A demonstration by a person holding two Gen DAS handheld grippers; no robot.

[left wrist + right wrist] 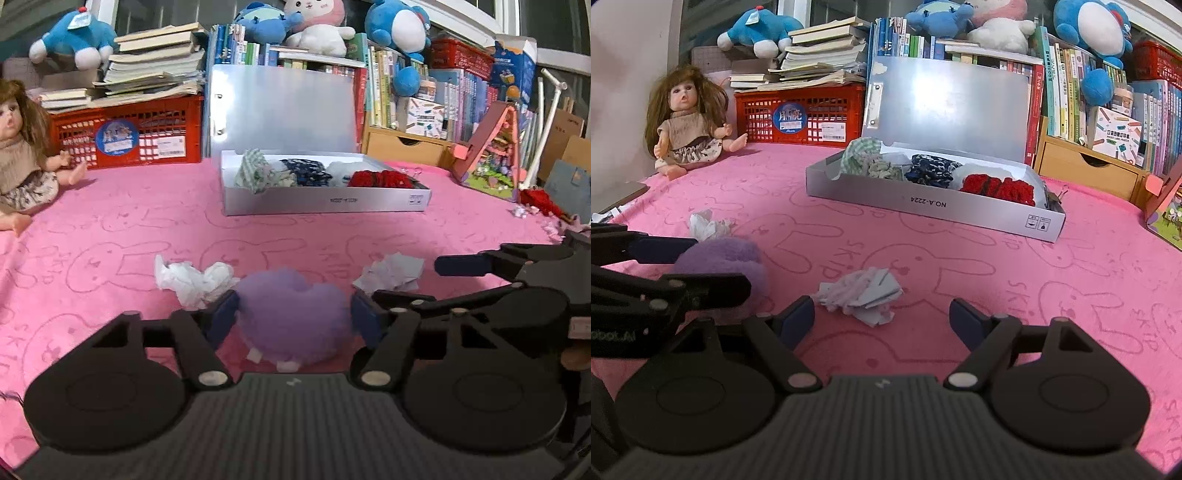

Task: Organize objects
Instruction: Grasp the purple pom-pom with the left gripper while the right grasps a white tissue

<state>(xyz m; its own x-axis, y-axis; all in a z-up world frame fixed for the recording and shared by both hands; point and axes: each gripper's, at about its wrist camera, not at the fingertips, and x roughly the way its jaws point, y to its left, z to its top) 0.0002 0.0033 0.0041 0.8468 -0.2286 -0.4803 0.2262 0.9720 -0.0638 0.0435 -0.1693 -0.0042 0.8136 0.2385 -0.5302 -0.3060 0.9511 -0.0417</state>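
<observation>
A fluffy purple piece (291, 317) lies on the pink bunny-print cloth (110, 221) between the two fingers of my left gripper (293, 319). The jaws stand wide and hug its sides; they look open around it. It also shows in the right wrist view (720, 258). My right gripper (882, 321) is open and empty, just short of a crumpled paper wad (860, 293). A second paper wad (192, 278) lies to the left of the purple piece. An open grey box (325, 201) holds folded cloth pieces, among them a red one (380, 180).
A doll (687, 122) sits at the back left. A red crate (129, 136) under stacked books, shelves of books and plush toys line the back. A small pink toy house (495, 147) stands at the right, with red and white scraps (535, 206) beside it.
</observation>
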